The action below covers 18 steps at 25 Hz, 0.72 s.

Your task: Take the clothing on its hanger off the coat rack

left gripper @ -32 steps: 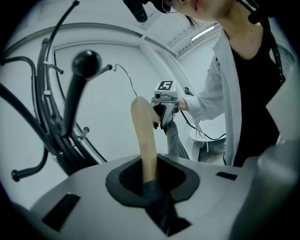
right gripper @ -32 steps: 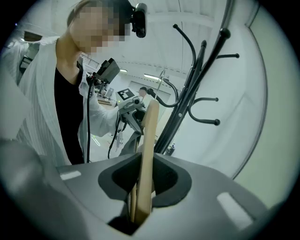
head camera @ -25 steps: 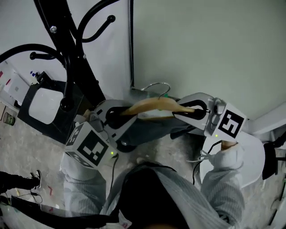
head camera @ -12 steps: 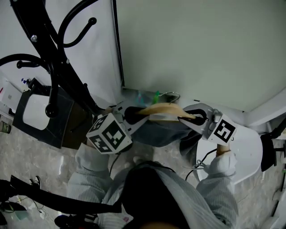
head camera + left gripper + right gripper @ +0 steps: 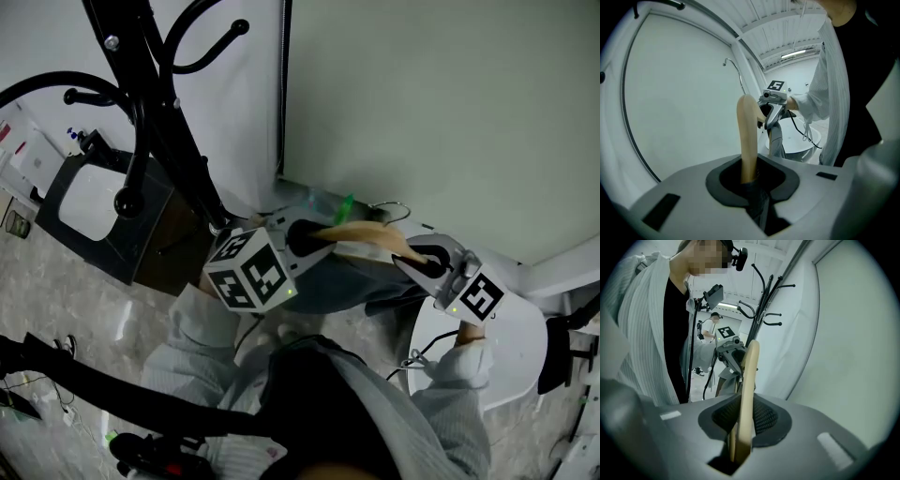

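Observation:
A pale wooden hanger [image 5: 361, 234] with a metal hook [image 5: 389, 208] carries grey clothing [image 5: 342, 281] that sags below it. My left gripper [image 5: 305, 236] is shut on the hanger's left end and my right gripper [image 5: 422, 261] on its right end. The hook touches no peg; the black coat rack [image 5: 155, 112] stands to the upper left, apart from it. In the left gripper view the hanger [image 5: 747, 136] rises from between my left gripper's [image 5: 751, 180] jaws. In the right gripper view the hanger [image 5: 747, 390] sits edge-on in my right gripper [image 5: 740, 427], with the rack [image 5: 764, 296] behind.
A white round table [image 5: 511, 352] stands low at the right, under the right hand. A black-framed white panel [image 5: 89, 202] leans by the rack's foot. The pale wall [image 5: 441, 103] is close behind the hanger. A black bar [image 5: 112, 394] crosses the lower left.
Both grippers have carried the hanger and clothing a little to the right and down, away from the coat rack. Both grips look the same.

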Each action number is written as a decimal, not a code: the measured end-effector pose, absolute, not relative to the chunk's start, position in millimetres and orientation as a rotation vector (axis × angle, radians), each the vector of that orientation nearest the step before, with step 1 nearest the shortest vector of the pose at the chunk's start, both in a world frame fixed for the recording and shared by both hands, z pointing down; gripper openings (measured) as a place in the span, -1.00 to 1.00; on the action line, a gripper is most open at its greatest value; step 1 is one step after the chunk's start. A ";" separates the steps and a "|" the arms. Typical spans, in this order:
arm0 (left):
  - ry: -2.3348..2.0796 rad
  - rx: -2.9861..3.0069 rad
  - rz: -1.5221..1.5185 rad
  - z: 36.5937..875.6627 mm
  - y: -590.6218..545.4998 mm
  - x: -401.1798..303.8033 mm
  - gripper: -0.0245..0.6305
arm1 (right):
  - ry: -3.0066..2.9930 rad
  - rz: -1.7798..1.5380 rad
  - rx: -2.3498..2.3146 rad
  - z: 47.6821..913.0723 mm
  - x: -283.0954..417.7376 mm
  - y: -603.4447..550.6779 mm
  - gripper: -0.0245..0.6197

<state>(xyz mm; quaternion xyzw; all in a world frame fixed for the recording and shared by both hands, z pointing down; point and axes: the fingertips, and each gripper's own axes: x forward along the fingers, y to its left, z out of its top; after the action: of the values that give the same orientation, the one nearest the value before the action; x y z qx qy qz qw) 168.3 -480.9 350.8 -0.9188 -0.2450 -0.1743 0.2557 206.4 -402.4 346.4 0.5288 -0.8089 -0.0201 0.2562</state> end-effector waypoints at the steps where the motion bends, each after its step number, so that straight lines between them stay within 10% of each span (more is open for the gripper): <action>1: -0.659 -2.496 -0.474 351.1 -481.0 167.7 -0.75 | -2.199 -0.063 1.425 346.5 206.1 -402.7 -0.74; 18: -0.623 -2.519 -0.512 357.5 -489.9 162.9 -0.75 | -2.220 -0.051 1.365 352.2 205.3 -413.3 -0.74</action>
<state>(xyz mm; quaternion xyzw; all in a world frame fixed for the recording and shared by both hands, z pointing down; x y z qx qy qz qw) 162.9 -489.9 357.5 -0.9231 -0.2283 -0.1878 0.2459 205.3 -413.3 352.2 0.5052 -0.8213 -0.0190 0.2644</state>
